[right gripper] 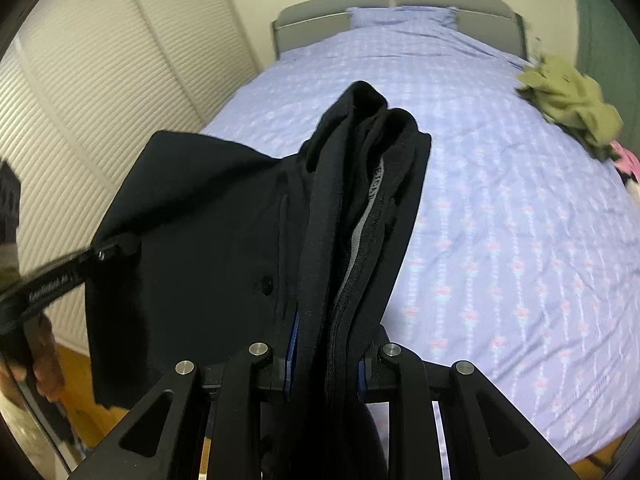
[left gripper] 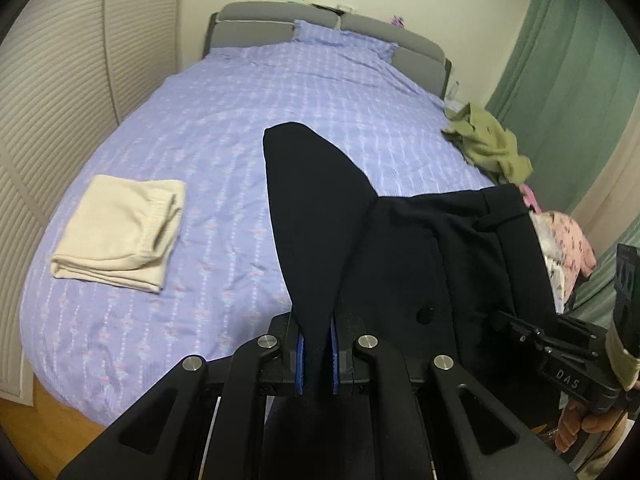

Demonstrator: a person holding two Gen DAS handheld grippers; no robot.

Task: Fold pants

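A pair of black pants (left gripper: 420, 248) hangs in the air above the foot of the bed, stretched between my two grippers. My left gripper (left gripper: 318, 356) is shut on one edge of the pants, with black cloth standing up between its blue pads. My right gripper (right gripper: 326, 364) is shut on the bunched waistband (right gripper: 360, 200), whose grey inner lining shows. The right gripper also shows at the right of the left wrist view (left gripper: 516, 326), and the left gripper at the left of the right wrist view (right gripper: 116, 246).
The bed (left gripper: 224, 120) has a lilac patterned cover and a grey headboard (left gripper: 280, 24). A folded cream garment (left gripper: 120, 232) lies on its left side. A crumpled olive garment (left gripper: 488, 144) and pink clothes (left gripper: 564, 240) lie at its right edge. Slatted wardrobe doors (left gripper: 60, 100) stand left, green curtains (left gripper: 560, 60) right.
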